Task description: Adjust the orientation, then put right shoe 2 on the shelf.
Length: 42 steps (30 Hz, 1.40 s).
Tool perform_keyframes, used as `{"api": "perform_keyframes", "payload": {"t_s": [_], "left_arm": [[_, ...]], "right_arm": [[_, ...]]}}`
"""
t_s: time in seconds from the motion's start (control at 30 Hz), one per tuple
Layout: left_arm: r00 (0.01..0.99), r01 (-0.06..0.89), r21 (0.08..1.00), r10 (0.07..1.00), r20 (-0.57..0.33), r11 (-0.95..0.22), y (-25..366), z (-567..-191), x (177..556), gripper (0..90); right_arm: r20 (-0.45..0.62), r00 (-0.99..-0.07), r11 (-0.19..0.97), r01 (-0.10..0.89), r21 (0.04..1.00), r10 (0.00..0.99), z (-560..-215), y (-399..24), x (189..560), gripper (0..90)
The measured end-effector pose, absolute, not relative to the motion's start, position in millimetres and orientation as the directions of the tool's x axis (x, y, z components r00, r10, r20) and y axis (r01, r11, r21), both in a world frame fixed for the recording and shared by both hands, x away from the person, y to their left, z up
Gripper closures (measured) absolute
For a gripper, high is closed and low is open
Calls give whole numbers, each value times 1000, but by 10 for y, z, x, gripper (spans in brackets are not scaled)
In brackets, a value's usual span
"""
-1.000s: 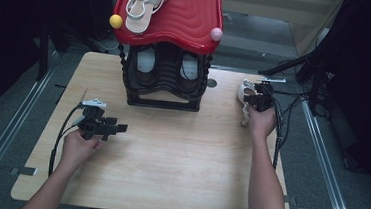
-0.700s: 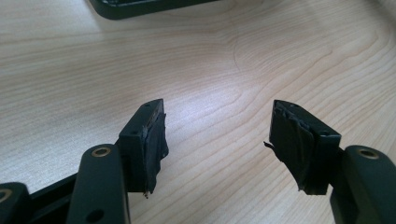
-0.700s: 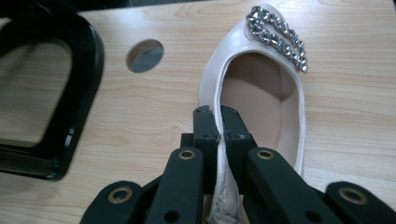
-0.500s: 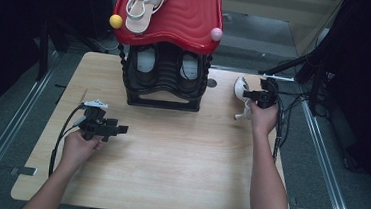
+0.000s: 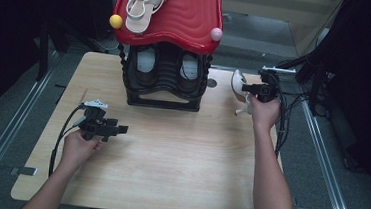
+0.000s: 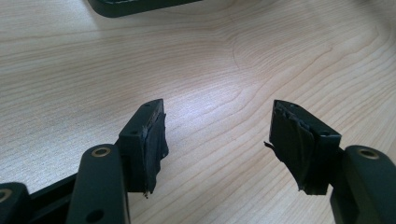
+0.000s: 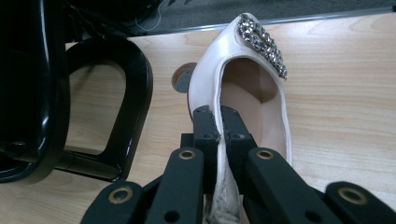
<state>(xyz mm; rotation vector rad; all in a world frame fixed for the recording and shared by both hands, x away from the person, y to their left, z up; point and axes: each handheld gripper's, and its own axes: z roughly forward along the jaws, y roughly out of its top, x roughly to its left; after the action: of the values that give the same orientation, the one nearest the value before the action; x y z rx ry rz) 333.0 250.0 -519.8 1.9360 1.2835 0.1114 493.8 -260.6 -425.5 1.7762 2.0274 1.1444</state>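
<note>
A white high-heeled shoe (image 7: 243, 88) with a jewelled toe hangs above the table's right side, beside the black shoe rack (image 5: 164, 80). My right gripper (image 7: 218, 122) is shut on the shoe's side wall, its jaws pinching the rim. From above, the shoe (image 5: 238, 84) is lifted off the wood with its heel pointing down, and the right gripper (image 5: 256, 88) is held just right of it. My left gripper (image 5: 120, 128) rests low over the table's left part, its jaws open over bare wood (image 6: 215, 93) with nothing between them.
The rack's red wavy top (image 5: 190, 14) carries a beige sandal (image 5: 144, 3), with a yellow ball (image 5: 116, 21) and a pink ball (image 5: 216, 34) at its corners. Two shoes sit inside the rack. Cables (image 5: 288, 117) trail off the table's right edge.
My right gripper has risen with the white shoe, lifting it off the table beside the rack. The left gripper has stayed where it was.
</note>
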Motion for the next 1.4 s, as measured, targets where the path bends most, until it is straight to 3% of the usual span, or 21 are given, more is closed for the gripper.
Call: {"api": "perform_keyframes", "payload": {"t_s": [1.4], "left_arm": [[482,745,650,796,-366,-152,2462,-5173,3320,356]], "right_arm": [[345,-350,-26,669,743,871,-2897,-2251,4885,885]]}}
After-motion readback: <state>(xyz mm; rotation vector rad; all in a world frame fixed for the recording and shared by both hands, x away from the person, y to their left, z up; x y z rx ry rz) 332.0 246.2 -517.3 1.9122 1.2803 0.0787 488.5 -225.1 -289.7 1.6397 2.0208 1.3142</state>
